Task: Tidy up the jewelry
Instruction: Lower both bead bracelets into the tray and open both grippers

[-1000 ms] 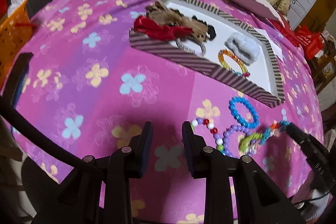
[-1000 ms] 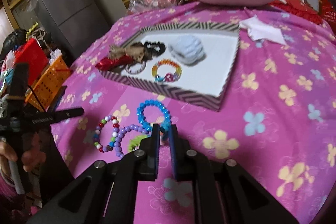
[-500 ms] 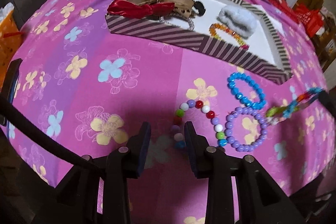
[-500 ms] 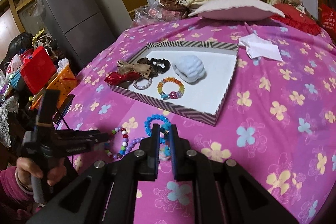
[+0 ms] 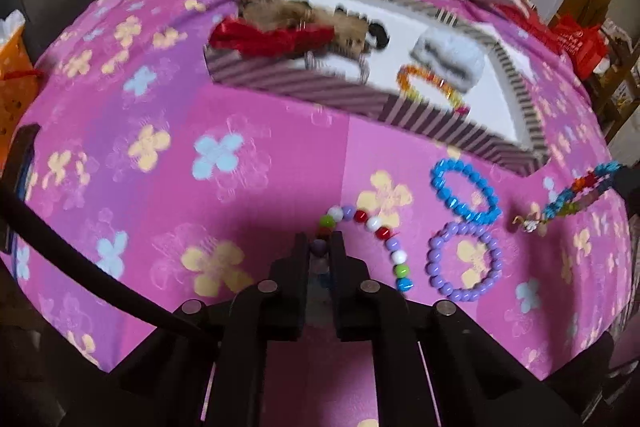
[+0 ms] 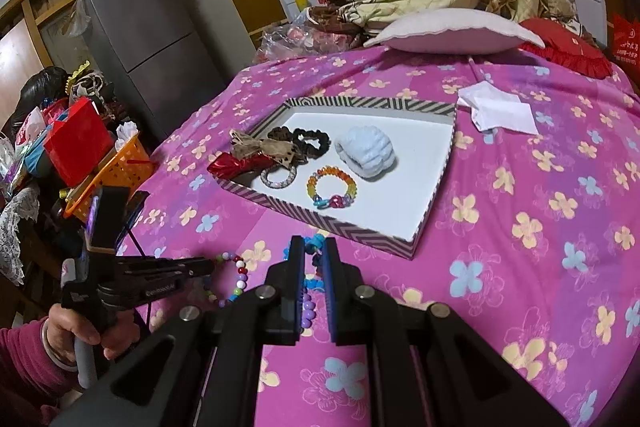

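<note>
My left gripper is shut on the multicolour bead bracelet, which lies on the pink flowered cloth. A blue bracelet and a purple bracelet lie to its right. My right gripper is shut on a colourful charm bracelet and holds it above the cloth; it hangs at the right of the left wrist view. The striped tray beyond holds an orange bead bracelet, a white fluffy scrunchie, black scrunchies and a red bow.
A white tissue lies on the cloth right of the tray. A pillow and folded blankets sit at the back. An orange basket and a fridge stand to the left off the cloth.
My left gripper closed on the multicolour bead bracelet. My right gripper lifted the charm bracelet higher and toward the tray.
</note>
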Demonstrator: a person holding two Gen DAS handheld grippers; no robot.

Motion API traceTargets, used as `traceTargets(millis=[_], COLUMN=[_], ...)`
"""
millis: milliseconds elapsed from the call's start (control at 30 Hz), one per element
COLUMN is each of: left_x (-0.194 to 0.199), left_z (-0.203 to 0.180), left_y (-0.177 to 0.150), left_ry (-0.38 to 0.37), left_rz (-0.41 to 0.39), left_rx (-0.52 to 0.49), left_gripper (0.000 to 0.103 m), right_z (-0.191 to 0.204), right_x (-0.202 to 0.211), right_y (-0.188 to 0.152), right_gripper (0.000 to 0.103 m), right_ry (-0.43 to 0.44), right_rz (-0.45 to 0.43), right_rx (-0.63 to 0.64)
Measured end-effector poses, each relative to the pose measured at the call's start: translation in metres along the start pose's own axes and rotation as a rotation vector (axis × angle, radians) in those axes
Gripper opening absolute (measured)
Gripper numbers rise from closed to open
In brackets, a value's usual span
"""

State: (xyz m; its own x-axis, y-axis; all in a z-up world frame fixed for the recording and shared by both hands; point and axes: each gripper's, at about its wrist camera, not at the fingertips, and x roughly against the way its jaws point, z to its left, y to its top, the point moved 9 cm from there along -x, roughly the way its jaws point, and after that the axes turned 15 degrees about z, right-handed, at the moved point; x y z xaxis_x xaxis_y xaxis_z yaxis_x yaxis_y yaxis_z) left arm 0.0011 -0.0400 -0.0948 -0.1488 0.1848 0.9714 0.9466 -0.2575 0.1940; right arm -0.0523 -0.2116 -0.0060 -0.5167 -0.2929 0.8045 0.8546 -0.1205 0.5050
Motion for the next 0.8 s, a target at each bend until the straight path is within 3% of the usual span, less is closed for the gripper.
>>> traceTargets(millis=[433, 800], left_x=[0.063, 0.080], left_z=[-0.017, -0.046], left_y=[0.040, 0.089], left_ry=[-0.005, 0.036], left_rz=[-0.113, -0.164], left_rx=[-0.060, -0.117], left_gripper=[0.030, 0.030], right_z=[0.005, -0.023], right_x=[0.018, 0.002], right_y=[0.039, 0.070], right_gripper=[0.009, 0.009], right_ry=[-0.033, -0.081], right_rz=[-0.049, -0.042], right_rx=[0.033, -0.015])
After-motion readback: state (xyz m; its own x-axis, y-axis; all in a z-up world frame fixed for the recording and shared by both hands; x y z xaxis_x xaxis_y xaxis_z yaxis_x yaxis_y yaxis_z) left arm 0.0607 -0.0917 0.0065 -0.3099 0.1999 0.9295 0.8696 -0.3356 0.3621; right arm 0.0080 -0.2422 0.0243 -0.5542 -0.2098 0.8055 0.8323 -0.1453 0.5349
